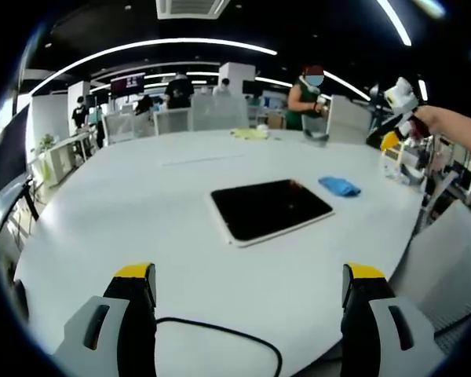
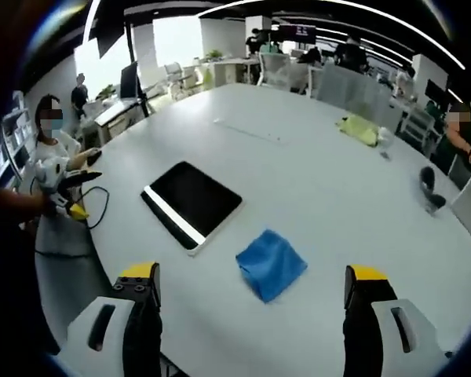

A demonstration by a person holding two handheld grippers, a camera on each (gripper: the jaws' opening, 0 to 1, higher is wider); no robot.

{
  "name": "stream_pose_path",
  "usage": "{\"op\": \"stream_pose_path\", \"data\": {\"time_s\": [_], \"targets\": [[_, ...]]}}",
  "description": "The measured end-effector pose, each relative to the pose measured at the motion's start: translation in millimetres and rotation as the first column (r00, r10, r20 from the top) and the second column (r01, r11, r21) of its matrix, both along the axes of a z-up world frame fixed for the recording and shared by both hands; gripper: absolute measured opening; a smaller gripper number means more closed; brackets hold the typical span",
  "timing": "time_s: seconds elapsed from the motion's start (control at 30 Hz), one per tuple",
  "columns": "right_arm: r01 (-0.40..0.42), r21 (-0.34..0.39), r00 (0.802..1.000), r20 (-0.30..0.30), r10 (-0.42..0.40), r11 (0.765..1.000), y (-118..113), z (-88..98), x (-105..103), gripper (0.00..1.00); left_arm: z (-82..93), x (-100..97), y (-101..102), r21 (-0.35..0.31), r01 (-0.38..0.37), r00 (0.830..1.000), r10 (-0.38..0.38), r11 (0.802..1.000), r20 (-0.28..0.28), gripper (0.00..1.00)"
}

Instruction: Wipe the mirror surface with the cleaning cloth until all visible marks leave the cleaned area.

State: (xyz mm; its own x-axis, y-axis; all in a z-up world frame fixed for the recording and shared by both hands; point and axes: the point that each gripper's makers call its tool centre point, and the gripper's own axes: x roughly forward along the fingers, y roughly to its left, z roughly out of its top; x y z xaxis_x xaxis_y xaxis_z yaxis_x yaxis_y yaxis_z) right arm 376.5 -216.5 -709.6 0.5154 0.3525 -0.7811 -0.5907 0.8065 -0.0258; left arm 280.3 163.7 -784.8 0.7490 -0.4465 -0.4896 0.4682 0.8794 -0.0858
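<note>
- Nearest you in the left gripper view, your left hand-held gripper (image 1: 250, 302) hangs over the near edge of the white desk (image 1: 141, 212), jaws spread wide with nothing between them; a black cable (image 1: 220, 334) loops across the desk between the jaws.
- Past that, toward the middle of the desk, the mirror (image 1: 271, 209) lies flat, a dark rectangle with a pale frame.
- Just beyond its far right corner sits the blue cleaning cloth (image 1: 339, 186), close to the mirror but not touching it.
- Out over the desk's right edge, your other hand-held gripper (image 1: 399, 110) is held up in the air by a bare arm.
- At the far edge lies a yellow cloth (image 1: 251, 133), with chairs and standing people behind it.
- From the right gripper view, your right hand-held gripper (image 2: 250, 302) is also wide open and empty, above the desk (image 2: 314, 173).
- Just ahead of its jaws the cleaning cloth (image 2: 271, 265) lies crumpled, with the mirror (image 2: 192, 203) beside it to the left, a small gap between them.
- Over the desk's left edge, the left hand-held gripper (image 2: 63, 188) shows in a hand.
- Farther off, near the far right edge, lie the yellow cloth (image 2: 359, 129) and a small dark object (image 2: 430, 188) that you cannot make out.
</note>
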Motion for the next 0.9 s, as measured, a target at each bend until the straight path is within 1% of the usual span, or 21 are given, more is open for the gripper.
{"op": "stream_pose_path", "data": {"time_s": [0.03, 0.13, 0.17, 0.2, 0.27, 0.4, 0.43, 0.5, 0.6, 0.7, 0.77, 0.8, 0.83, 0.9], "targets": [[-0.009, -0.003, 1.000, -0.001, 0.009, 1.000, 1, 2.7, 3, 0.97, 0.2, 0.1, 0, 0.000, 0.003, 1.000, -0.003, 1.000, 0.002, 0.99], [-0.046, -0.026, 0.998, -0.032, 0.045, 0.999, 4, 7.6, 13, 0.97, -0.1, -0.3, -1, 0.004, 0.007, 1.000, -0.007, 1.000, 0.001, 0.99], [-0.066, -0.039, 0.997, -0.033, 0.065, 0.997, 5, 9.1, 17, 0.97, 0.0, -0.1, 0, 0.003, 0.006, 1.000, -0.006, 1.000, 0.001, 0.99], [-0.080, -0.050, 0.997, -0.022, 0.079, 0.996, 6, 10.9, 22, 0.94, 0.0, 0.0, 0, 0.002, 0.005, 1.000, -0.005, 1.000, 0.001, 0.99], [-0.079, -0.065, 0.997, -0.019, 0.078, 0.995, 7, 12.4, 30, 0.91, 0.1, 0.0, 0, 0.000, 0.002, 1.000, -0.002, 1.000, 0.001, 0.99], [-0.100, -0.085, 0.995, -0.032, 0.098, 0.991, 10, 9.9, 38, 0.91, 0.1, 0.0, 1, -0.001, -0.003, 1.000, 0.003, 1.000, 0.001, 0.99], [-0.102, -0.088, 0.994, -0.046, 0.098, 0.991, 10, 7.7, 38, 0.91, 0.0, 0.1, 2, -0.002, -0.004, 1.000, 0.004, 1.000, 0.001, 0.99], [-0.103, -0.098, 0.994, -0.058, 0.098, 0.990, 9, 4.5, 40, 0.90, -0.2, 0.2, 2, -0.001, -0.005, 1.000, 0.005, 1.000, 0.000, 0.99], [-0.102, -0.115, 0.994, -0.045, 0.097, 0.988, 7, 2.5, 44, 0.91, -0.5, 0.0, 2, -0.002, -0.005, 1.000, 0.005, 1.000, -0.001, 0.99], [-0.086, -0.109, 0.996, -0.047, 0.081, 0.990, 3, -3.5, 50, 0.84, -0.9, -0.1, 1, -0.004, -0.004, 1.000, 0.004, 1.000, -0.004, 0.99], [-0.069, -0.098, 0.998, -0.015, 0.068, 0.993, 2, -7.4, 57, 0.81, -0.7, 0.1, 1, -0.006, -0.004, 1.000, 0.004, 1.000, -0.004, 0.99], [-0.050, -0.089, 0.998, 0.022, 0.052, 0.995, -1, -11.4, 64, 0.81, -0.3, 0.3, 1, -0.010, -0.006, 1.000, 0.006, 1.000, -0.002, 0.99], [-0.027, -0.086, 1.000, 0.001, 0.027, 0.996, -5, -20.0, 63, 0.79, -0.3, 0.6, 2, -0.011, -0.008, 1.000, 0.008, 1.000, -0.002, 0.99], [-0.018, -0.078, 1.000, 0.013, 0.019, 0.997, -7, -27.4, 64, 0.74, -0.7, 0.6, 3, -0.012, -0.011, 1.000, 0.011, 1.000, -0.003, 0.99]]}}
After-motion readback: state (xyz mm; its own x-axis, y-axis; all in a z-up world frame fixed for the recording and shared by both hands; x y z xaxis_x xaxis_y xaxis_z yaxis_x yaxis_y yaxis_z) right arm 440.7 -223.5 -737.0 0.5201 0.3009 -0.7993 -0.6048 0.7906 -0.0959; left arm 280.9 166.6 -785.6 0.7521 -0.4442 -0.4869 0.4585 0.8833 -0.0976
